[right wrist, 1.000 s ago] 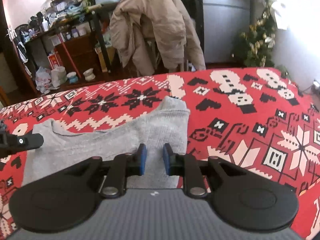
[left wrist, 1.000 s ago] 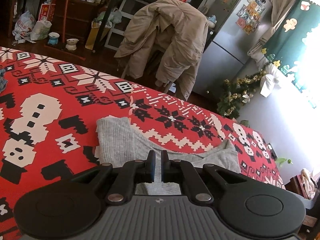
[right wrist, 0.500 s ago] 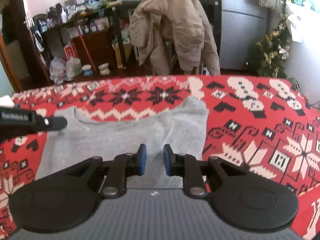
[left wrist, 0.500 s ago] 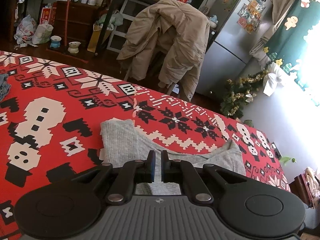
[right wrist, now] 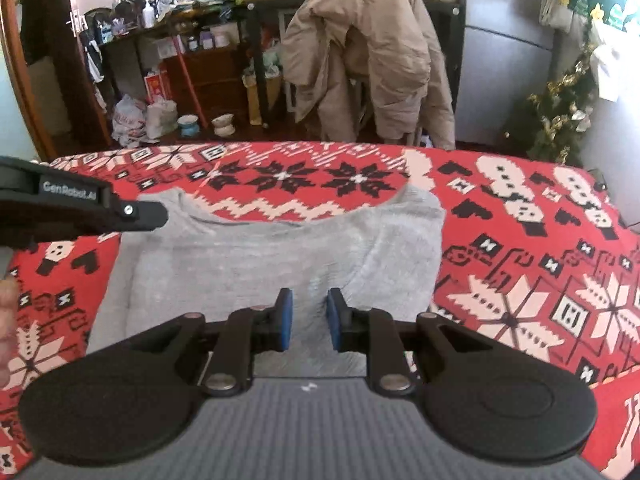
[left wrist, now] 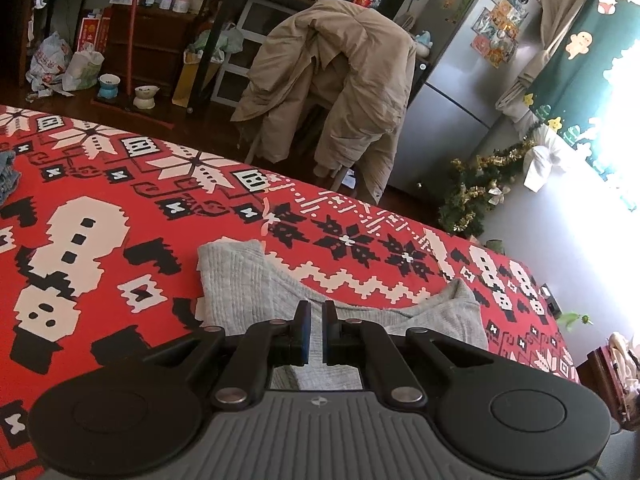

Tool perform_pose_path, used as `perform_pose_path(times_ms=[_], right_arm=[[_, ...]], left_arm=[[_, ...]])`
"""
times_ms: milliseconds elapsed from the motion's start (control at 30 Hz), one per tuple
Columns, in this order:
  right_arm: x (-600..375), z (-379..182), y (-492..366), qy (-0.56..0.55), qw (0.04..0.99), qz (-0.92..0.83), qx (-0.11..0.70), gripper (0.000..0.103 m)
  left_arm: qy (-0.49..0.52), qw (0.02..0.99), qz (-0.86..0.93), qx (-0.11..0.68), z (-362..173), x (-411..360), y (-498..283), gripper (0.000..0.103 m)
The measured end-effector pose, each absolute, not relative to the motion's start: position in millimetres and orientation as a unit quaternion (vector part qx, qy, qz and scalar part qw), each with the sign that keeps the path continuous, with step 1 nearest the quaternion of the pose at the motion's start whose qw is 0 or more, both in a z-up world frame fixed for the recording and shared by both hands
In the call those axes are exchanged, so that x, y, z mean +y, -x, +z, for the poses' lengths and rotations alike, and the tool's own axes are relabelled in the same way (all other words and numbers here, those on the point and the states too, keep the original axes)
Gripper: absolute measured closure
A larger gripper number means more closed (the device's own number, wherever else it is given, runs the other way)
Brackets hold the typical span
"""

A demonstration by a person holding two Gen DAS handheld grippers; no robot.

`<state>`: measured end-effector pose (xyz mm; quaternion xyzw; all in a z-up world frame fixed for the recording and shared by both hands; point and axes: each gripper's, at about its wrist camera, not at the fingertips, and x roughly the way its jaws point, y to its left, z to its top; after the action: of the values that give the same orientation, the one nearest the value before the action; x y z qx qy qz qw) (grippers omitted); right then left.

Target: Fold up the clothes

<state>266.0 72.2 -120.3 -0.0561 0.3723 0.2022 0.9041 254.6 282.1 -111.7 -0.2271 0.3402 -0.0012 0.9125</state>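
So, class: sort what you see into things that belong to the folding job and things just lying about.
Job: grey sweater; left gripper; right gripper; red patterned blanket.

Lying about: beige coat; fridge; small Christmas tree; two bowls.

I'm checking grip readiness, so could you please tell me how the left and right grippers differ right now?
The left gripper has its jaws nearly together; the right gripper shows a clear gap. Neither pinches anything visibly. Both hover over the grey garment on the red patterned cover, and both have blue pads.

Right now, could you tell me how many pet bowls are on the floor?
2: a blue bowl and a white bowl side by side on the floor beyond the bed, left of the coat-draped chair. Clutter may hide others.
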Motion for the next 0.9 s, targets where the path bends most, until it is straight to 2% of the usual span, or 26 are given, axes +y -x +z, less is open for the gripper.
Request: perform_pose_path(times_ms=[200,333,433,600,633,700,767,867,900], right_arm=[[73,-116,-264,0.063,0.905,0.205,0.367,0.081],[65,-109,-268,0.039,0.909,0.203,0.363,0.081],[61,-106,-271,0.021,0.909,0.204,0.362,0.081],[54,-104,-273,0.015,0.915,0.193,0.355,0.081],[52,-103,-274,0.012,0.916,0.189,0.354,0.081],[48,-103,-277,0.004,0.918,0.183,0.351,0.081],[45,-105,-279,-0.001,0.921,0.178,0.346,0.082],[46,-111,-283,-0.008,0.924,0.177,0.340,0.097],[48,-112,-285,-0.008,0.924,0.178,0.340,0.097]], left_arm=[[0.238,0.908,0.001,0.345,-113,289,-254,0.099],[0.279,0.898,-0.008,0.339,-115,302,-251,0.090],[0.272,0.896,-0.010,0.350,-117,299,-253,0.082],[0.216,0.904,-0.016,0.368,-116,280,-256,0.081],[0.207,0.904,-0.006,0.373,-118,277,-256,0.082],[0.193,0.904,0.014,0.380,-120,272,-257,0.098],[0.186,0.906,0.026,0.379,-121,270,-256,0.101],[0.157,0.920,0.026,0.358,-111,264,-251,0.101],[0.144,0.925,0.025,0.351,-107,262,-249,0.101]])
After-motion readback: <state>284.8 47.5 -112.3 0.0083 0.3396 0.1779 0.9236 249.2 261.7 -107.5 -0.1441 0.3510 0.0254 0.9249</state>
